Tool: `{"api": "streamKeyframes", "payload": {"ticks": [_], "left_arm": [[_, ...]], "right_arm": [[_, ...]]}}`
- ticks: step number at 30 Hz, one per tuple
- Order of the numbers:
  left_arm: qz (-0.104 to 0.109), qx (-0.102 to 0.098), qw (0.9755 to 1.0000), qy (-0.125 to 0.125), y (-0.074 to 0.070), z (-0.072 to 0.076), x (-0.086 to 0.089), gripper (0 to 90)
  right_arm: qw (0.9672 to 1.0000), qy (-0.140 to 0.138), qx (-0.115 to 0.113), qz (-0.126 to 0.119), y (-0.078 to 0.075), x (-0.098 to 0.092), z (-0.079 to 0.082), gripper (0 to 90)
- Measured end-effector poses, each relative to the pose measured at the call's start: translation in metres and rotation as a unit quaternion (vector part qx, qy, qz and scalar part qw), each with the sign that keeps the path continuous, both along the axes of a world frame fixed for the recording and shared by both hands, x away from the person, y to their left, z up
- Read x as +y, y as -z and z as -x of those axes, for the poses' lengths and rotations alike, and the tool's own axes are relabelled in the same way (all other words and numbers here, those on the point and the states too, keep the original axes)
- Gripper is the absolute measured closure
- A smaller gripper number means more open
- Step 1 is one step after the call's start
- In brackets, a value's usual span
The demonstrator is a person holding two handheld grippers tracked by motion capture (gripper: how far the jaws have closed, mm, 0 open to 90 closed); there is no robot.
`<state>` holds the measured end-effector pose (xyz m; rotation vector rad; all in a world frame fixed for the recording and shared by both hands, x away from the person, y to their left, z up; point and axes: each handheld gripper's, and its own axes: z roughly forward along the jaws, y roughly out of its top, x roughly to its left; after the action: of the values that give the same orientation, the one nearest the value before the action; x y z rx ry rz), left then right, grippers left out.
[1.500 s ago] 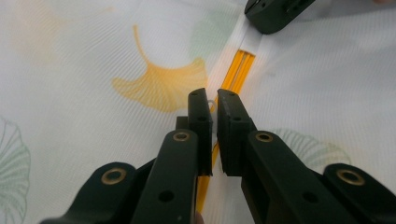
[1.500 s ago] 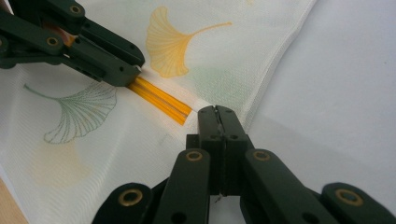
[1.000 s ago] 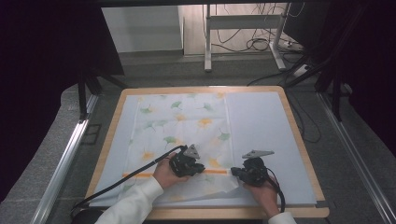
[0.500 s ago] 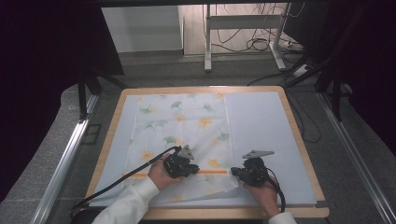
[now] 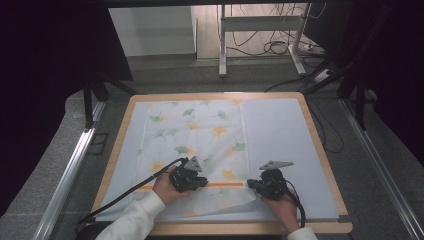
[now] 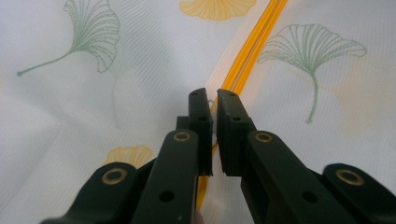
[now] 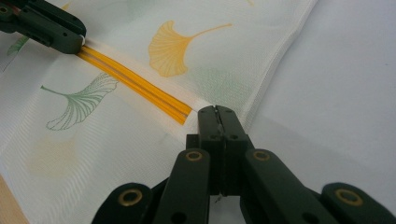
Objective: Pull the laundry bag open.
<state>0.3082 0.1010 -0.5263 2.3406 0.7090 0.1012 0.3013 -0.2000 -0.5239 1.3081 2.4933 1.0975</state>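
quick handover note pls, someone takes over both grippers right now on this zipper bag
Left gripper: fingers nearly shut around what looks like the small zipper pull on the orange zipper.
Right gripper: shut on the fabric at the zipper's end, by the right edge of the ginkgo-print mesh bag.
The bag lies flat on the pale mat, partly folded near the front.
Whether the zipper is open or closed I cannot tell.
Probably left: slide the pull along while the right gripper holds.
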Motion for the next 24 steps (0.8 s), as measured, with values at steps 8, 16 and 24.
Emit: {"api": "streamKeyframes", "payload": {"ticks": [8, 16, 24], "left_arm": [[0.002, 0.002, 1.0000, -0.006, 0.000, 0.003, 0.008, 85.5], [-0.003, 0.001, 1.0000, -0.009, 0.000, 0.004, 0.012, 85.5], [-0.004, 0.002, 0.9999, -0.015, 0.000, 0.005, 0.018, 85.4]], "right_arm": [[1.0000, 0.001, -0.001, 0.002, 0.000, 0.000, 0.000, 90.0], [1.0000, 0.000, -0.001, 0.001, 0.000, 0.000, 0.000, 90.0], [1.0000, 0.000, -0.001, 0.000, 0.000, 0.000, 0.000, 89.9]]}}
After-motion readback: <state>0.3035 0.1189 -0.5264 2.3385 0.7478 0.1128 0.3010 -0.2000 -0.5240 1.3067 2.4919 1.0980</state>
